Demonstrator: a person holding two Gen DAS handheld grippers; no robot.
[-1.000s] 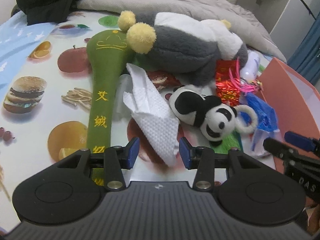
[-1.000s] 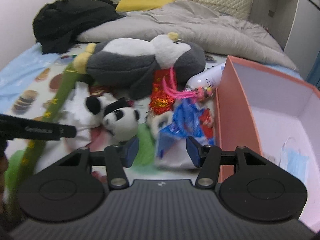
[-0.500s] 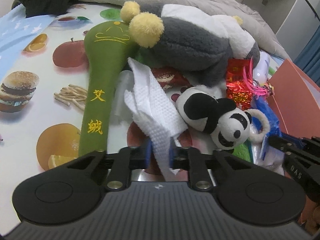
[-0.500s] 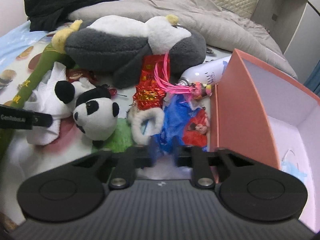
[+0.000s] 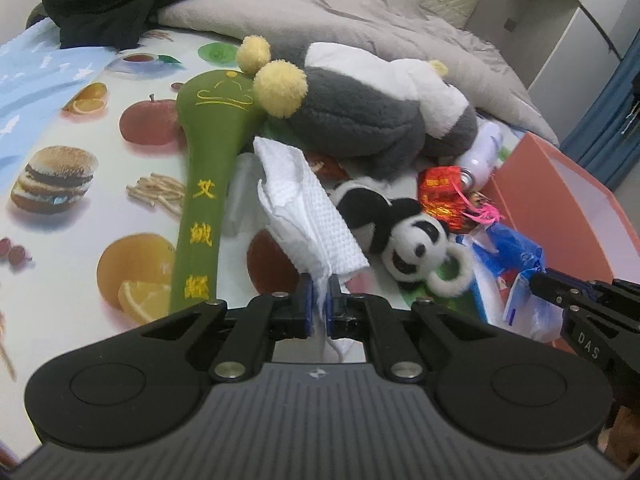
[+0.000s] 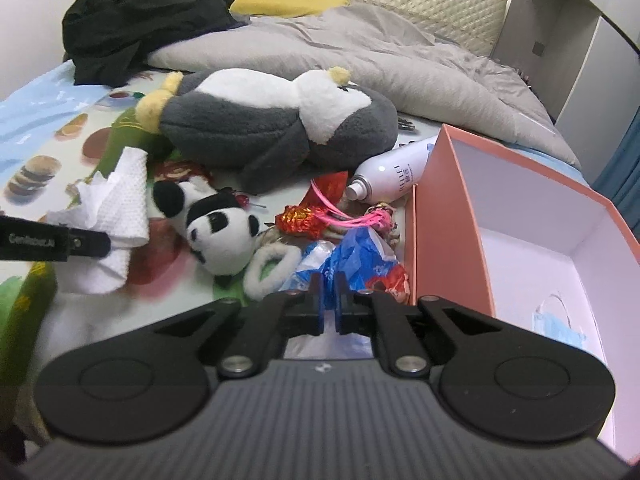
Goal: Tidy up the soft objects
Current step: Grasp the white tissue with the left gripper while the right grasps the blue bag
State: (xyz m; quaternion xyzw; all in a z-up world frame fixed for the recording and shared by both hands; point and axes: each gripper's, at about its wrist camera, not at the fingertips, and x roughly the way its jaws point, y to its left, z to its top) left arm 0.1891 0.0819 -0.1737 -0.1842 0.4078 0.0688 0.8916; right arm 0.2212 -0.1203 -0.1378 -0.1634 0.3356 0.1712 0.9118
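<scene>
On the fruit-print sheet lies a heap of soft things. My left gripper point(image 5: 319, 300) has its jaws closing, pads pressing the lower end of a white waffle cloth point(image 5: 308, 216). The right gripper point(image 6: 328, 300) also has its jaws closing, pinching the blue plastic bag point(image 6: 360, 256). Between the two lies a small panda plush point(image 6: 216, 236) with a white fluffy ring point(image 6: 272, 268) beside it. Behind them rests a big grey-and-white penguin plush point(image 6: 272, 120). A long green padded stick point(image 5: 208, 152) runs along the cloth's left side.
An open pink box point(image 6: 440, 220) stands on the right, with a blue face mask point(image 6: 556, 324) inside. A white spray bottle point(image 6: 396, 168) and a red foil wrapper point(image 6: 304, 216) lie by its wall. Black clothes point(image 6: 136, 20) and a grey duvet point(image 6: 360, 52) fill the back.
Both grippers went from open to shut: the left onto the white cloth, the right onto the blue bag. The cloth's lower end now stands pulled up between the left fingers.
</scene>
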